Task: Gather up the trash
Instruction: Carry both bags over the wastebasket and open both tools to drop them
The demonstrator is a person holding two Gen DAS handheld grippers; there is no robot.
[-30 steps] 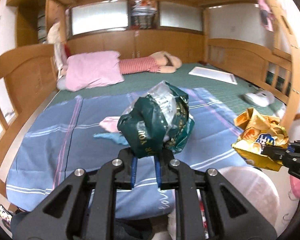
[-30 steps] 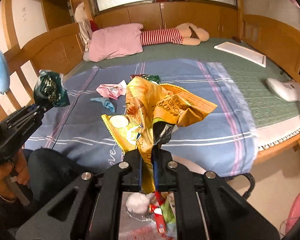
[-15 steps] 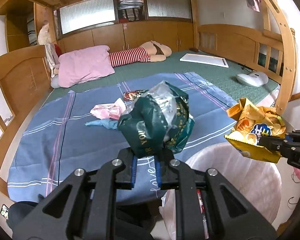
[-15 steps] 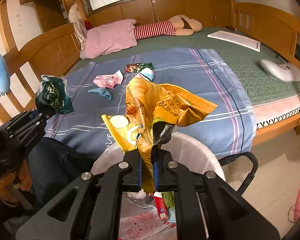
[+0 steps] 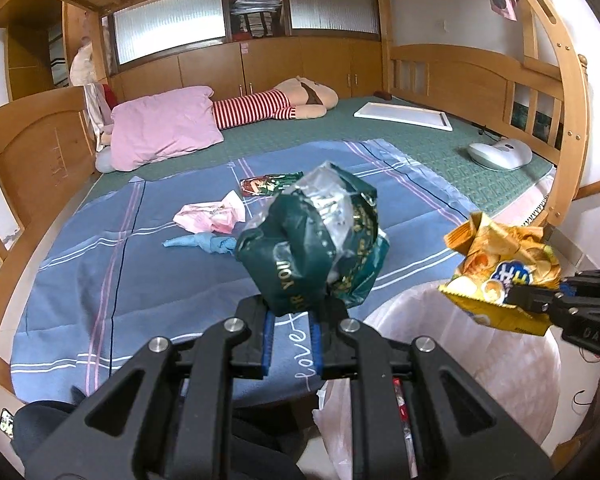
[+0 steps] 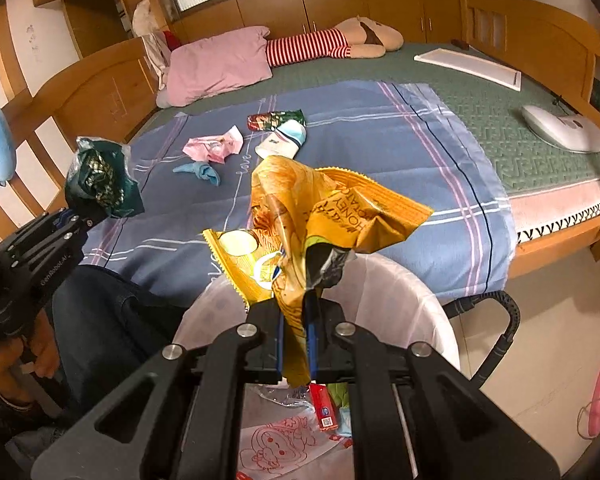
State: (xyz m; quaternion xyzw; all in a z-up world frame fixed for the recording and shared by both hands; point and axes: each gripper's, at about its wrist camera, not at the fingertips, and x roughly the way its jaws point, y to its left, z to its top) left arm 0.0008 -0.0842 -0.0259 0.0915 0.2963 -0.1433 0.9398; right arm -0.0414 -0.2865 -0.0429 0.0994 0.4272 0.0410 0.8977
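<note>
Both your grippers carry wrappers above the lined trash bin (image 6: 400,304).
Your left gripper (image 5: 291,334) clamps a green wrapper (image 5: 312,240); your right gripper (image 6: 296,344) pinches a yellow chip bag (image 6: 324,220).

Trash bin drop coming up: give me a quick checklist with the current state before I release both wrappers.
1. Right gripper clamped on the crumpled yellow chip bag: ok.
2. Left gripper clamped on the crumpled dark green foil wrapper: ok.
3. Yellow bag over the mouth of the white-lined trash bin: ok.
4. Green wrapper over the bin: not ok, it hangs left of the rim, over the blue striped blanket.
5. Room left in the bin: ok, trash only at the bottom.
6. Grippers clear of each other: ok.
</note>
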